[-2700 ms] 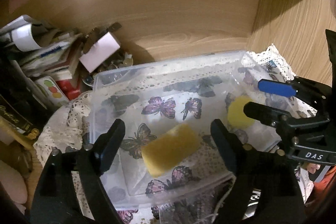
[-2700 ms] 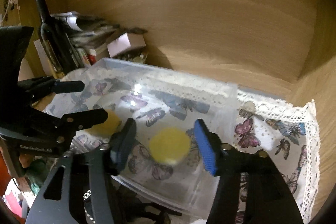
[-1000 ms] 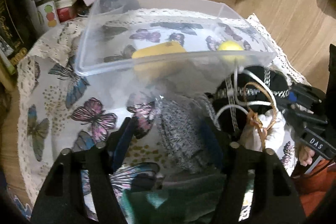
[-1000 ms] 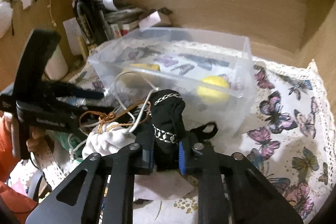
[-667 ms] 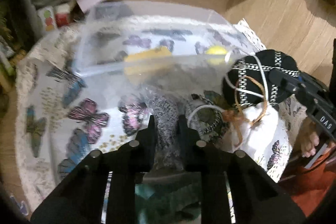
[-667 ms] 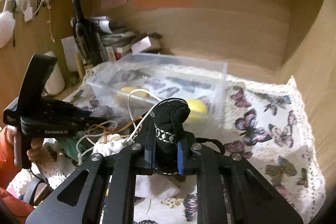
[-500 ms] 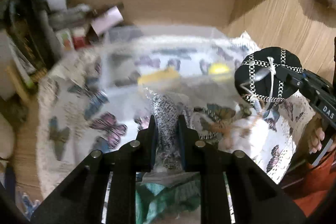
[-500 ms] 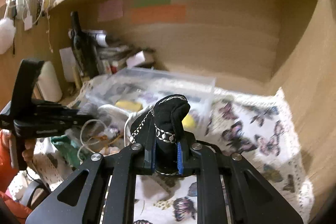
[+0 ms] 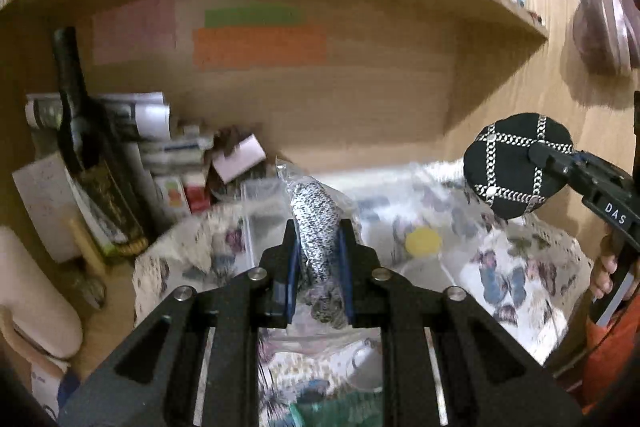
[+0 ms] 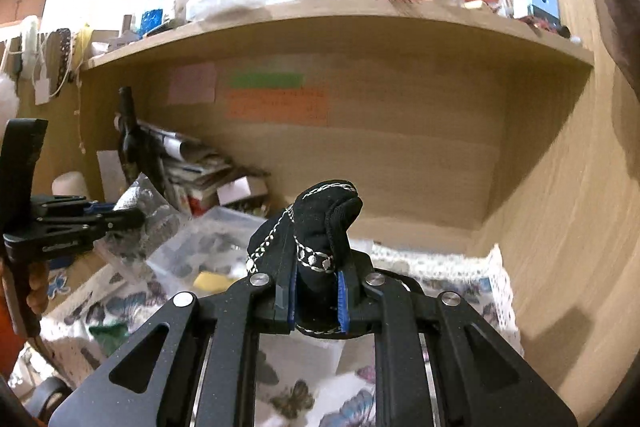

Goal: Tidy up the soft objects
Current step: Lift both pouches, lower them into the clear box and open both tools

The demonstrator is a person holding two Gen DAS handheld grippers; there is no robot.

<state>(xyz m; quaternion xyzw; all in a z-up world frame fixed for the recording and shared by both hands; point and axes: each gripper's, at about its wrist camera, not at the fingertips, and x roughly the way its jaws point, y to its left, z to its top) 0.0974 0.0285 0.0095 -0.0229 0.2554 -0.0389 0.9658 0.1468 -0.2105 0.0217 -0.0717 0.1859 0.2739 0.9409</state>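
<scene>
My left gripper (image 9: 318,251) is shut on a grey speckled knit piece in a clear plastic bag (image 9: 316,223) and holds it up above the table. My right gripper (image 10: 316,291) is shut on a black soft pouch with silver chain trim (image 10: 316,227), also lifted; it shows as a round black shape in the left wrist view (image 9: 516,167). Below stands the clear plastic bin (image 9: 256,203) with a round yellow sponge (image 9: 422,242) and a yellow block sponge (image 10: 210,281) inside. The left gripper and its bag (image 10: 136,203) show at the left of the right wrist view.
A butterfly-print lace cloth (image 9: 516,267) covers the desk. Papers, boxes and a dark bottle (image 9: 76,115) crowd the back left. A green fabric piece (image 10: 108,333) lies near the front. A wooden shelf (image 10: 340,23) hangs overhead, wooden walls behind and right.
Both grippers have closed on their items and lifted them well above the table. The white drawstring bag that hung off the black pouch is out of view.
</scene>
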